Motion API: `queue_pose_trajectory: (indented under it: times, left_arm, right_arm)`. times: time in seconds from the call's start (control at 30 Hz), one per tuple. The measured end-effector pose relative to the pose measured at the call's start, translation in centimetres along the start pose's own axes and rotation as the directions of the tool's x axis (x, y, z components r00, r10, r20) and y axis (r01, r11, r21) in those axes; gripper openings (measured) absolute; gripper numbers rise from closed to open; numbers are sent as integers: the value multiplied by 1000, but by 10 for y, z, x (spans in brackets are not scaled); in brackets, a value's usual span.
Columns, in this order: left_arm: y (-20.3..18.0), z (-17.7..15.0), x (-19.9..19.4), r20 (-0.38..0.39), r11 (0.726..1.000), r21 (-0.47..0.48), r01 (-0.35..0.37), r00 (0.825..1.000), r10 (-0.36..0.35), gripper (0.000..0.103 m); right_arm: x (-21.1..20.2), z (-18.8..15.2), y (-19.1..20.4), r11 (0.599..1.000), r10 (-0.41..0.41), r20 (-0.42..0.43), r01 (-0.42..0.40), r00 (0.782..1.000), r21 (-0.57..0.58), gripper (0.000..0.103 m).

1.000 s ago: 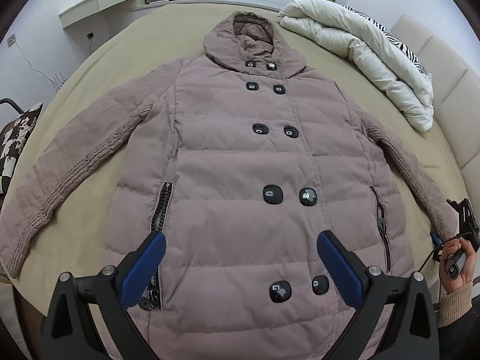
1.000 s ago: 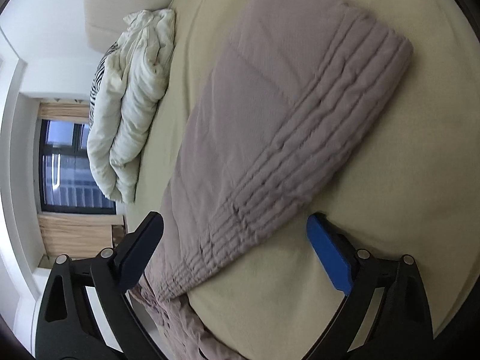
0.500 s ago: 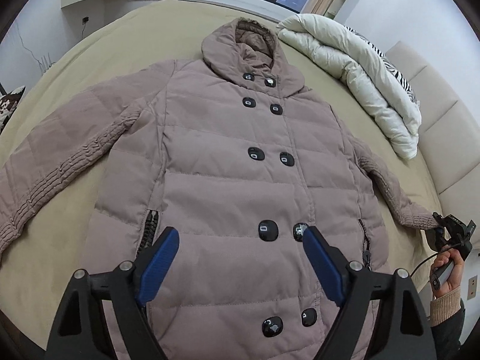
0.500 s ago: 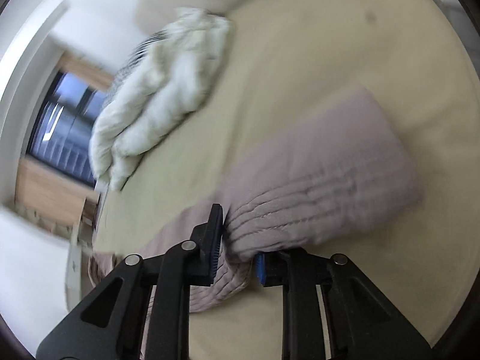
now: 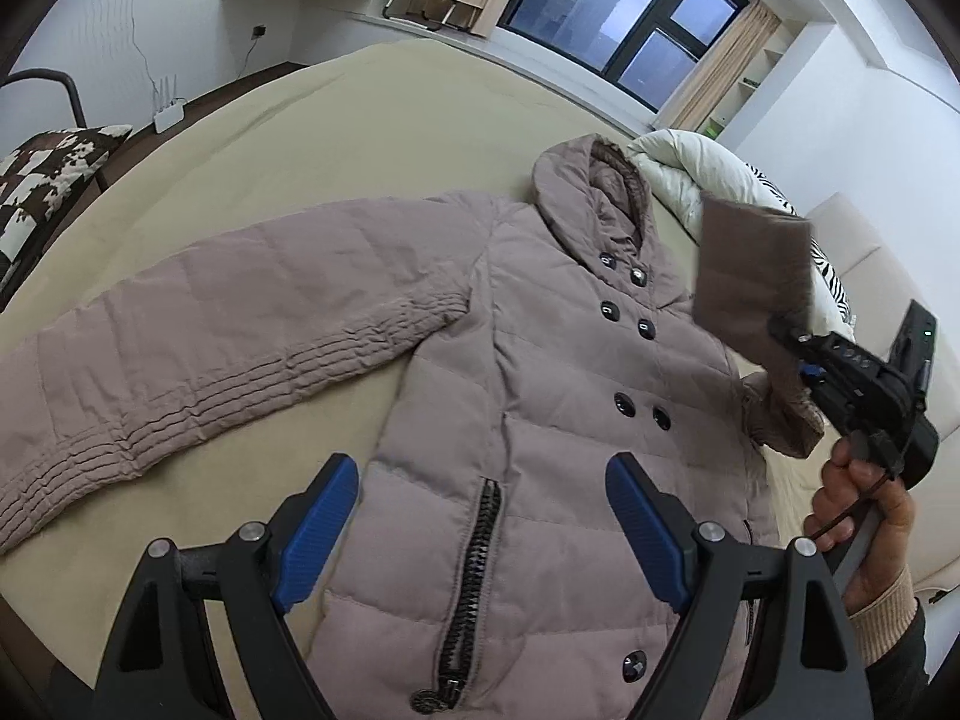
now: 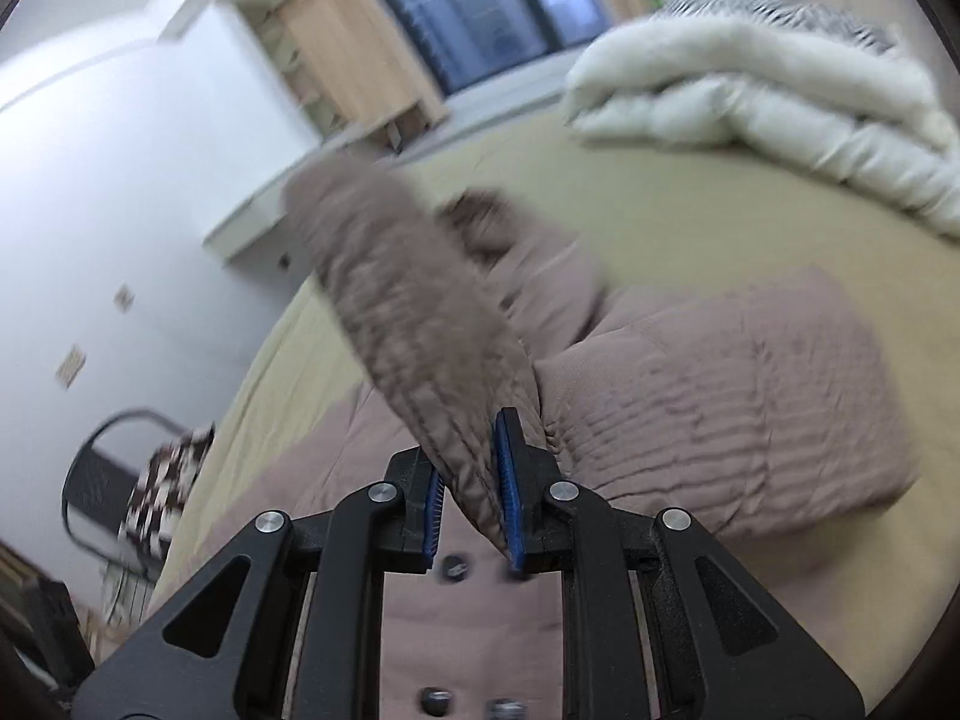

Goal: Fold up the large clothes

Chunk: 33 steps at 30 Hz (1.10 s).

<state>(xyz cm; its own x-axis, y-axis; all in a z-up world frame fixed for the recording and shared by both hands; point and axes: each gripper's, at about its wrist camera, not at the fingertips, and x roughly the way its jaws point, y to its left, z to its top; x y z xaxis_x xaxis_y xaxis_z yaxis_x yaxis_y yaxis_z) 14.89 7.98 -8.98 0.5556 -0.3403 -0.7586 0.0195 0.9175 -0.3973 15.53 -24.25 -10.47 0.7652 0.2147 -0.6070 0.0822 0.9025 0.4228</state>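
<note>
readable text: none in either view
coat [image 5: 540,420] buttons [image 5: 607,312]: pale marks, too small to read
right tongs [image 5: 786,336] body: a green light, no lettering legible

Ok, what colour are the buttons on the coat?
Black and glossy. The buttons on the coat show best in the left wrist view.

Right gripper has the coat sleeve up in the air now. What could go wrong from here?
1. The right gripper pinches only the edge of the sleeve, so it may slip out mid-swing.
2. The left gripper hangs open above the coat, pinning nothing, so the body may drag or bunch.
</note>
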Motion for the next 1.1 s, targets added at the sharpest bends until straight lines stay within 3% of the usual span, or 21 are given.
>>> queue_pose_trajectory:
  times: [0.13,0.23,0.37,0.57,0.63,0.67,0.7,0.8,0.9,0.97,1.03,1.1]
  left_arm:
    - [23,0,1,-3,999,-39,-10,1000,10,86]
    - [29,1,6,-7,999,-52,-5,1000,5,86]
    - [22,8,18,-11,998,-60,27,1000,-27,86]
    - [-14,25,57,-70,989,-60,132,988,-136,88]
    - [-24,28,73,-100,986,-75,151,982,-159,88]
    - [-28,30,80,-116,982,-84,168,977,-178,88]
    - [-31,31,86,-130,979,-95,181,973,-192,88]
    - [-40,33,103,-170,978,-109,181,966,-197,88]
    - [-48,37,119,-204,978,-108,179,959,-198,88]
    - [-54,41,129,-223,981,-101,165,957,-184,86]
    - [-56,42,139,-242,983,-89,158,954,-175,73]
    - [-60,42,155,-284,989,-78,126,948,-143,60]
  right_arm:
    - [81,-42,25,998,-30,-173,19,984,-65,18]
    - [108,-77,36,990,-64,-249,29,966,-141,20]
    - [96,-94,40,959,-118,-192,62,974,-277,23]
    - [69,-119,39,939,-117,-171,53,978,-341,30]
    - [62,-132,45,928,-113,-174,41,978,-370,60]
    - [59,-136,47,925,-87,-192,7,977,-380,96]
    - [57,-138,50,921,-61,-217,-29,974,-389,103]
    - [57,-141,57,900,-73,-229,-35,971,-434,103]
    - [40,-138,45,933,-91,-240,-2,966,-360,103]
    - [22,-136,24,968,-75,-234,14,969,-249,103]
    - [0,-131,-10,996,-7,-214,-13,977,-90,103]
    - [-12,-125,-47,997,47,-203,-32,978,77,103]
